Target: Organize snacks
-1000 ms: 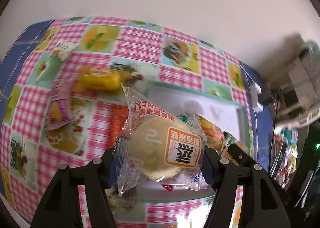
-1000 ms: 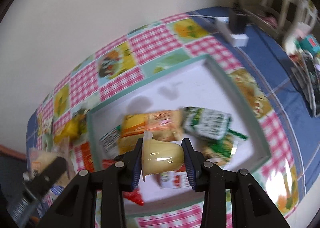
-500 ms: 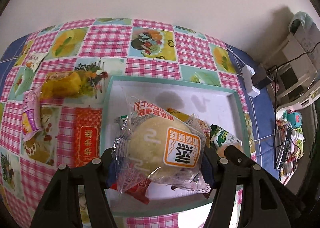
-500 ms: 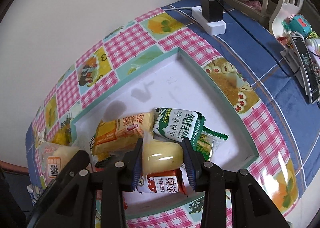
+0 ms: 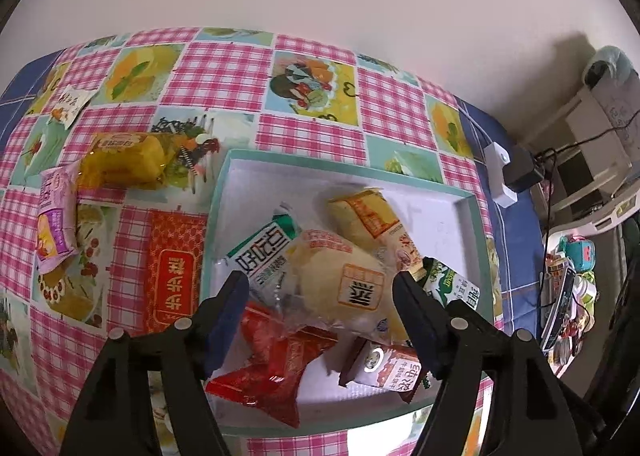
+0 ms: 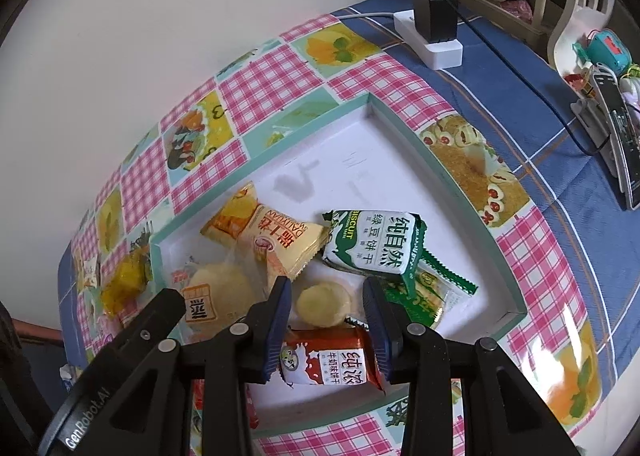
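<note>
A white tray with a teal rim lies on the checked tablecloth and holds several snack packs. My left gripper is open above the tray; the wrapped round cake lies in the tray between and below its fingers. It also shows in the right wrist view. My right gripper is open; the yellow jelly cup lies in the tray between its fingers, beside a green biscuit pack and a red milk-biscuit pack.
Outside the tray at the left lie a yellow cake pack, a purple pack, a red pack and a small white sachet. A power strip with charger and a cluttered shelf stand at the right.
Both grippers have opened. The wrapped cake dropped from the left gripper into the tray, and the jelly cup dropped from the right gripper into the tray.
</note>
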{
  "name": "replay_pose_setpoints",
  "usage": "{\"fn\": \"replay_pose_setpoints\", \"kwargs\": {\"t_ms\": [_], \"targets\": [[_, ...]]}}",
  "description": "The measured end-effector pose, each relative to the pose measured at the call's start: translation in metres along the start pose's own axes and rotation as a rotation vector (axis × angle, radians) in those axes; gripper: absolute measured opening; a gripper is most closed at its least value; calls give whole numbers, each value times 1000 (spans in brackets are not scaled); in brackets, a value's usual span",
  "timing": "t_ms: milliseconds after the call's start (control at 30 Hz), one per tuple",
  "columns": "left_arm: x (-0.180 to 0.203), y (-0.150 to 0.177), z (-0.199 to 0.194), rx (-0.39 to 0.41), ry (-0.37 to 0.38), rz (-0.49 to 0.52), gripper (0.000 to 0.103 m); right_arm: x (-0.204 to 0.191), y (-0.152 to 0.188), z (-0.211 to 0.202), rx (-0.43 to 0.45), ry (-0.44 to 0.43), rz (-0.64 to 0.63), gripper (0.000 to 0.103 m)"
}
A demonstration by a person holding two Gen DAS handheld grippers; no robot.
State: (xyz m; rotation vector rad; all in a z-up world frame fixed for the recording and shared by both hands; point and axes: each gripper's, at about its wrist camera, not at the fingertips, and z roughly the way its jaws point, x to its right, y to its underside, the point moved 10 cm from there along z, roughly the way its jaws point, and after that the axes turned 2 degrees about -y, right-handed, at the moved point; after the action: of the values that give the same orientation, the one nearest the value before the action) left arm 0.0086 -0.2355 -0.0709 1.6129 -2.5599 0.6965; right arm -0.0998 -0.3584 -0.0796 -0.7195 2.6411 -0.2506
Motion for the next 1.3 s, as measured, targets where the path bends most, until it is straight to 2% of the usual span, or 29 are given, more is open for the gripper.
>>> {"fn": "replay_pose_setpoints", "kwargs": {"t_ms": [133, 233, 400, 500, 567, 600, 633, 700, 733, 867, 900, 1167, 1300], "targets": [[-16, -3, -6, 8, -47, -34, 82, -5, 3, 3, -15, 0, -21, 45], [-31, -3, -9, -1, -104, -55, 82, -9, 5, 5, -26, 5, -39, 58], [-56, 2, -11, -27, -204, -78, 82, -15, 7, 7, -30, 8, -64, 67], [-69, 5, -13, -38, -229, -104, 82, -19, 7, 7, -29, 9, -82, 76], [-79, 5, -14, -41, -246, -127, 82, -22, 8, 7, -26, 14, -98, 77], [-82, 6, -15, -42, -256, -133, 83, -22, 8, 7, -25, 17, -104, 78], [-87, 6, -16, -40, -269, -140, 89, -23, 7, 7, -24, 21, -111, 80], [-94, 5, -18, -33, -285, -151, 96, -23, 7, 7, -19, 32, -122, 91], [-96, 4, -20, -29, -286, -159, 96, -24, 7, 7, -16, 33, -127, 95], [-103, 2, -25, -21, -282, -180, 96, -28, 6, 4, 0, 17, -140, 98], [-104, 2, -26, -19, -286, -182, 96, -30, 6, 4, 4, 13, -143, 103], [-125, -3, -39, 22, -316, -205, 96, -51, 4, -4, 54, -58, -183, 103], [-138, -9, -47, 58, -357, -198, 96, -68, 6, -9, 73, -87, -237, 103]]}}
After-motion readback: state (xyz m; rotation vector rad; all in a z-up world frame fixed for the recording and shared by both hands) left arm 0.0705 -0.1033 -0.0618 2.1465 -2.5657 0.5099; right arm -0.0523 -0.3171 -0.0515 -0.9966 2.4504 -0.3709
